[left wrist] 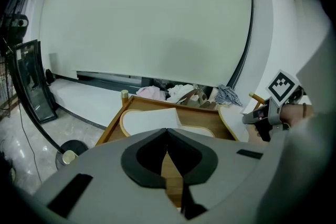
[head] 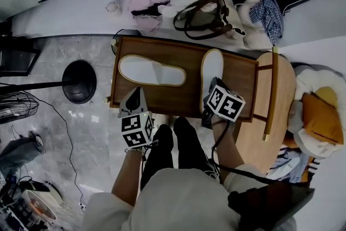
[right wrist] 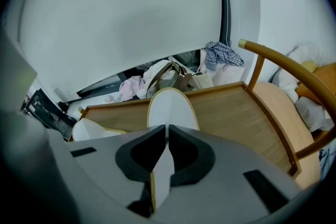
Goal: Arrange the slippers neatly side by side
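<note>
The left tool is hovering over the near edge of the wooden surface. Its jaws are resting together, and nothing is sitting between them. The left slipper, a white one, is lying flat on the surface at about 1 o'clock from this tool, with its length running from 9 to 3 o'clock in the head view. The right slipper is sitting at 3 o'clock from it, with its length running from 12 to 6 o'clock. The right tool is clamping the 6 o'clock end of this slipper, its jaws pressing on the thin sole.
</note>
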